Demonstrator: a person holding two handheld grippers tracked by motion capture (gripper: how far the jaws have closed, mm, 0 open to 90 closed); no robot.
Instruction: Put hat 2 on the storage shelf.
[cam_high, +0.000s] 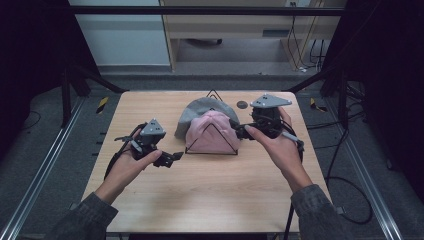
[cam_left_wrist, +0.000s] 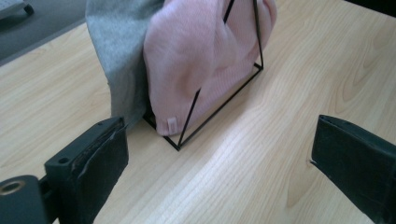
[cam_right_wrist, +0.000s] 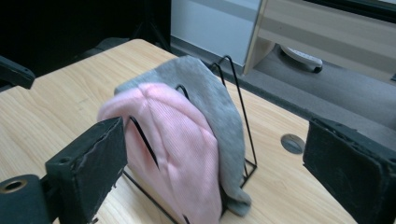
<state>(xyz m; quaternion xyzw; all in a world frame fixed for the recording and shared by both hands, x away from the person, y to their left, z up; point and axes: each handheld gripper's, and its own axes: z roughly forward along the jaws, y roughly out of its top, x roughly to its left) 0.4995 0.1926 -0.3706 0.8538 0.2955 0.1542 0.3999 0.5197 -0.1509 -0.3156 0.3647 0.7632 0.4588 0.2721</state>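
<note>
Left gripper (cam_high: 172, 158): jaws spread wide, nothing between them, bare table grain showing in the gap in the left gripper view. It sits at about 8 o'clock from the rack, near it but apart, jaws pointing toward the rack's near left corner.

Right gripper (cam_high: 239, 127): jaws also wide apart, holding nothing. In the right gripper view the pink hat shows between and beyond the jaws; whether either jaw touches it cannot be told. In the high view this gripper sits at about 3 o'clock from the rack, just beside the hats.

Pink hat (cam_high: 212, 131): knit, draped on the black wire rack (cam_high: 212, 137), on its near side, a small tag at its lower hem (cam_left_wrist: 172, 124) in the left gripper view.

Grey hat (cam_high: 197, 111): hangs on the same rack directly behind the pink one, touching it, its hem reaching down to the table.

Rack stands near the centre of the wooden table (cam_high: 210, 190), toward 12 o'clock. A small dark round disc (cam_high: 242, 104) lies on the table at about 1 o'clock from the rack.
</note>
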